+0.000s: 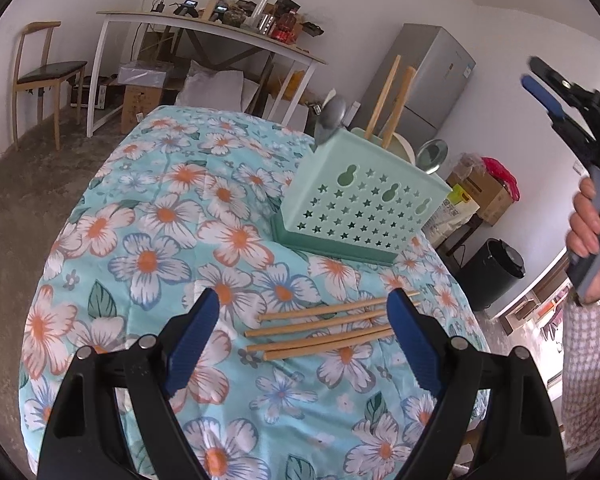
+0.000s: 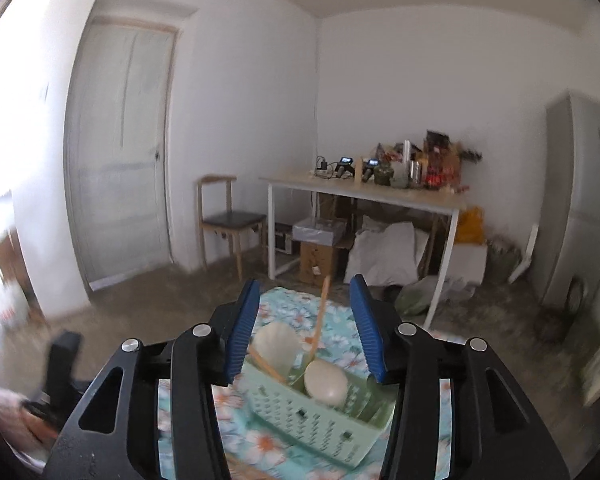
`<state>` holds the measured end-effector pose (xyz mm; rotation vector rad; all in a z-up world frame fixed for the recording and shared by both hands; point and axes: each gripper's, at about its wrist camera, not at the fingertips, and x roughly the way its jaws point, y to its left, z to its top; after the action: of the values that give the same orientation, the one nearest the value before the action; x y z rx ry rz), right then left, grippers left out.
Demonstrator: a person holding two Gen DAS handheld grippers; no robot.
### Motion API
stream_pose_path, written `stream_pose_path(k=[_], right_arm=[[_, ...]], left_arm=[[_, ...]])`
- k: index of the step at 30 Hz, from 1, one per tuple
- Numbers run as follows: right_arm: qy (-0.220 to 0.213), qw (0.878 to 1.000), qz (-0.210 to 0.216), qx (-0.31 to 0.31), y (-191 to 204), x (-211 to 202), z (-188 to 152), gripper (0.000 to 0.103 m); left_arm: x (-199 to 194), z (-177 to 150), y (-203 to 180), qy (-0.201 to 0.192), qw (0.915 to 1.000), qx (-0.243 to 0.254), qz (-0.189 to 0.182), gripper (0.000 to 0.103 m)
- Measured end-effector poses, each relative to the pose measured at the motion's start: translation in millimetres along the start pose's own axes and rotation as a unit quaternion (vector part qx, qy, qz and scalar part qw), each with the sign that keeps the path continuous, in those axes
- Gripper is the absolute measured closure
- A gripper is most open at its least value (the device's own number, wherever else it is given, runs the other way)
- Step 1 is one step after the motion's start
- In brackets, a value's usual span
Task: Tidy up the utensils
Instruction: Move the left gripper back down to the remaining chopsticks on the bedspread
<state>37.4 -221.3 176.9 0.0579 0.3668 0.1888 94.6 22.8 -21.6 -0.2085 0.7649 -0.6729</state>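
Left gripper (image 1: 302, 316) is hovering wide apart over chopsticks (image 1: 324, 330) lying on the tabletop (image 1: 148, 240) near the holder (image 1: 364, 204); right gripper (image 2: 305, 324) is gaping empty. Light, stiff, slippery sticks: pinching mid-length looks best.

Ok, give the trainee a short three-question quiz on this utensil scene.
1. True or false: the chopsticks on the floral tablecloth lie between the left gripper fingers.
2. Which colour is the utensil basket? A red, B mint green, C black.
3. Fill in: the right gripper, above the basket, holds ____.

Key: 1 true; 2 B; 3 nothing.
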Motion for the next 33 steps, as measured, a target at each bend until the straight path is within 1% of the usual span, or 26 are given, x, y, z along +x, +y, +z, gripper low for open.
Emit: stream_pose_path(k=[3, 6, 10, 12, 15, 16, 18, 20, 21, 22, 23, 24, 25, 27, 28, 30, 31, 32, 33], right_arm=[[0.015, 0.998, 0.016, 0.066, -14, -14, -19, 0.057], [0.042, 0.993, 0.014, 0.108, -18, -14, -41, 0.056], [0.098, 0.98, 0.011, 0.175, -23, -8, -89, 0.052], [0.133, 0.97, 0.004, 0.201, -23, 0, -113, 0.052], [0.187, 0.952, -0.006, 0.244, -25, 9, -152, 0.052], [0.206, 0.942, -0.016, 0.263, -27, 13, -167, 0.052], [0.224, 0.929, -0.023, 0.294, -34, 16, -183, 0.052], [0.239, 0.91, -0.03, 0.339, -47, 14, -202, 0.052], [0.243, 0.904, -0.037, 0.349, -56, 13, -206, 0.052], [0.245, 0.902, -0.044, 0.352, -59, 9, -209, 0.051], [0.245, 0.902, -0.05, 0.351, -62, 7, -210, 0.05], [0.243, 0.903, -0.053, 0.351, -66, 4, -209, 0.05], [0.24, 0.903, -0.054, 0.352, -68, 2, -209, 0.05], [0.234, 0.903, -0.056, 0.357, -72, -2, -212, 0.05], [0.23, 0.902, -0.056, 0.361, -75, -2, -213, 0.05], [0.228, 0.899, -0.054, 0.371, -80, -3, -216, 0.05], [0.226, 0.896, -0.052, 0.378, -82, -3, -218, 0.05], [0.226, 0.894, -0.05, 0.383, -84, -2, -221, 0.05], [0.226, 0.892, -0.05, 0.387, -86, -2, -223, 0.05]], left_arm=[[3, -2, -3, 0.012, 0.9999, 0.003, -0.006, 0.018], [6, -4, -6, 0.022, 0.9997, 0.006, -0.013, 0.017], [10, -12, -14, 0.028, 0.9991, 0.03, -0.014, 0.017], [12, -15, -18, 0.033, 0.9984, 0.045, -0.014, 0.017], [16, -21, -25, 0.038, 0.9967, 0.07, -0.01, 0.017], [17, -22, -27, 0.038, 0.9963, 0.076, -0.008, 0.017], [20, -24, -33, 0.039, 0.9947, 0.095, -0.001, 0.017], [24, -25, -40, 0.04, 0.993, 0.111, 0.003, 0.017], [27, -25, -44, 0.045, 0.9914, 0.122, 0.001, 0.017], [29, -25, -47, 0.05, 0.9898, 0.133, -0.002, 0.017], [32, -25, -52, 0.053, 0.9877, 0.147, -0.006, 0.02], [37, -25, -60, 0.058, 0.9836, 0.171, -0.009, 0.025], [40, -25, -66, 0.06, 0.9804, 0.188, -0.011, 0.026], [49, -25, -81, 0.062, 0.9713, 0.23, -0.012, 0.037], [53, -25, -87, 0.064, 0.9674, 0.245, -0.012, 0.039], [61, -28, -100, 0.065, 0.9573, 0.281, -0.012, 0.049], [67, -31, -108, 0.067, 0.9499, 0.305, -0.011, 0.051], [71, -35, -115, 0.069, 0.9421, 0.328, -0.009, 0.056], [78, -40, -124, 0.072, 0.9311, 0.358, -0.005, 0.059]])
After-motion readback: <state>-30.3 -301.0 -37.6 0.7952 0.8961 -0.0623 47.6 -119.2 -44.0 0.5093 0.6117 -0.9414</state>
